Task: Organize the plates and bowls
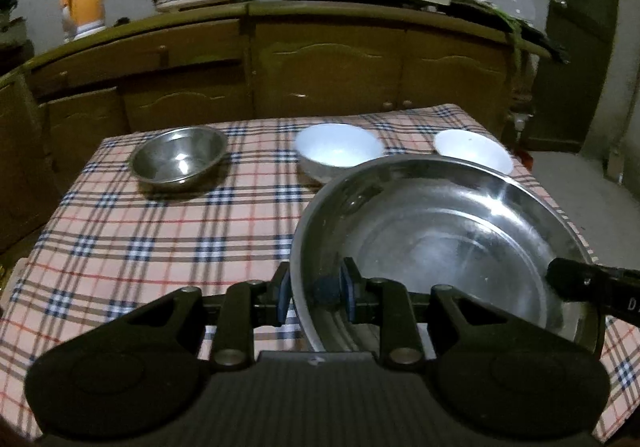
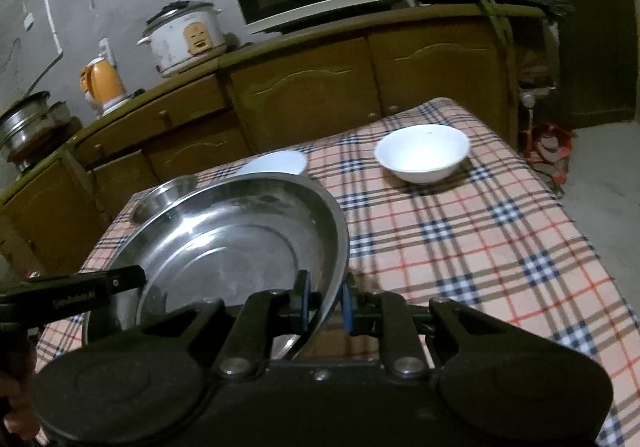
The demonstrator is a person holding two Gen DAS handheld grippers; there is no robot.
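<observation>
- The left gripper point(image 1: 316, 293) and right gripper point(image 2: 326, 301) each pinch opposite rims of the steel plate point(image 1: 440, 231), held above the checked tablecloth point(image 1: 140, 231).
- Risk: with only 2 thin rim grips, uneven lifting may tilt the plate so it slips onto the 3 bowls beyond.

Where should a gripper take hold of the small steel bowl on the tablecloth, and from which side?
Grip the small steel bowl by its thin rim, one finger inside and one outside. It stands upright and open, with bare tablecloth on its near side, so coming from above on that side looks easiest.
</observation>
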